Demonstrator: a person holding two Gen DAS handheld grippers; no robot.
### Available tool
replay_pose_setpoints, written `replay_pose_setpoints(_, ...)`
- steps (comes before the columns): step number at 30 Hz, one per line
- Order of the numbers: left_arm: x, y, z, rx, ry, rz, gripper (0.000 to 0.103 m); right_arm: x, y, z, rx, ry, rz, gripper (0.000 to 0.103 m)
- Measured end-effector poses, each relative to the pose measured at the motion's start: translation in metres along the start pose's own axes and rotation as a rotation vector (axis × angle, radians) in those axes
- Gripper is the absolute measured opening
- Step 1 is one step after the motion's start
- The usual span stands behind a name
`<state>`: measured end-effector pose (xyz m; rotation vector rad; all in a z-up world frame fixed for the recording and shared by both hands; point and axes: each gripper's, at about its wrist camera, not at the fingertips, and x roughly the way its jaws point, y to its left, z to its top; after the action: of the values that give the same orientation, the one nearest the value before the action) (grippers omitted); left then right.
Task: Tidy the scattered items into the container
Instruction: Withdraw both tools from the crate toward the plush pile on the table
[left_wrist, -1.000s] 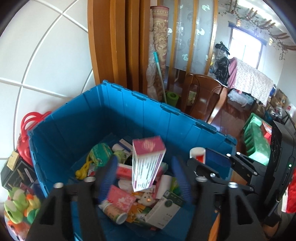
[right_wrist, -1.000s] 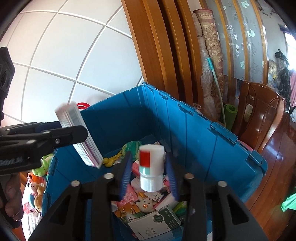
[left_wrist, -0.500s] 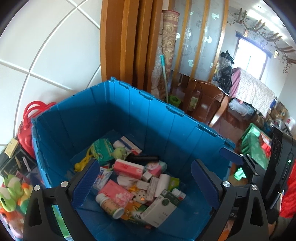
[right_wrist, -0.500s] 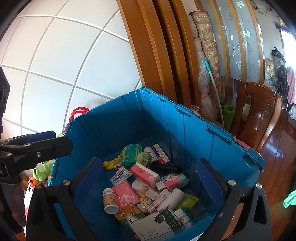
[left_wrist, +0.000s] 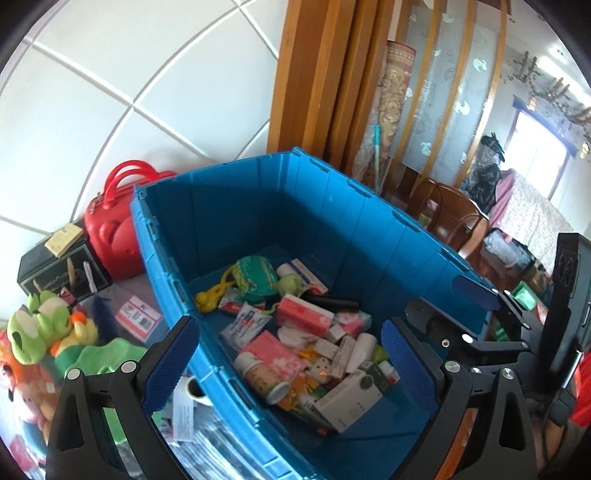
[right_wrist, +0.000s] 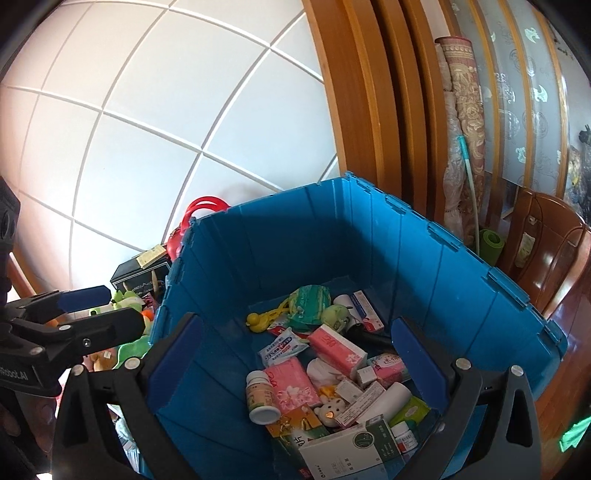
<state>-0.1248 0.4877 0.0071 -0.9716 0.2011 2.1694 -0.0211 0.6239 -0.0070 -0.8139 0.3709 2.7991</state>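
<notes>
Jaws of the left gripper (left_wrist: 290, 349) stand spread wide with nothing between them; they have just been opening, and in the left wrist view we judge both tools empty because their loads now lie below. We hold this gripper angled down across the near-left wall of the deep blue plastic crate (left_wrist: 332, 221), its left finger outside the wall and its right finger over the inside, which suits a swing towards what is still out. Beside the crate, on the left, lie green and orange plush toys (left_wrist: 44, 328), a red hard-shell case with loop handles (left_wrist: 114, 229), a black printed box (left_wrist: 55, 269) and a white label card (left_wrist: 138, 317). Those toys, we judge, are the scattered things left to gather.

From the right wrist view, the right gripper (right_wrist: 297, 345) hangs over the crate's open top, jaws likewise wide, just opened and bare. Inside, the crate floor holds a loose heap: a pink tissue pack (right_wrist: 293, 386), a white pill bottle with a green label (right_wrist: 260, 397), a white and dark green carton (right_wrist: 351, 452), a small yellow duck toy (right_wrist: 258, 319) and a round green pouch (right_wrist: 308, 302). The crate looks rigid, ribbed and straight-walled, with notched hinge lugs along its rim and plenty of room left.
</notes>
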Motion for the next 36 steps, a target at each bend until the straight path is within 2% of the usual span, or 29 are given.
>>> replay_pose_setpoints(10, -0.037, 0.075, -0.030, -0.113, -0.026, 0.078, 0.100, 0.011, 0.074, 0.000, -0.115, 0.020, 0.093, 0.103)
replay_pose_setpoints(20, -0.079, 0.172, -0.087, -0.272, -0.020, 0.175, 0.100, 0.026, 0.163, -0.017, -0.224, 0.058, 0.178, 0.103)
replay_pose_setpoints(30, -0.098, 0.268, -0.160, -0.422, 0.043, 0.257, 0.100, 0.057, 0.246, -0.056, -0.329, 0.145, 0.219, 0.103)
replay_pose_setpoints(36, -0.094, 0.313, -0.193, -0.470, 0.091, 0.292, 0.100, 0.083, 0.278, -0.082, -0.375, 0.196, 0.220, 0.103)
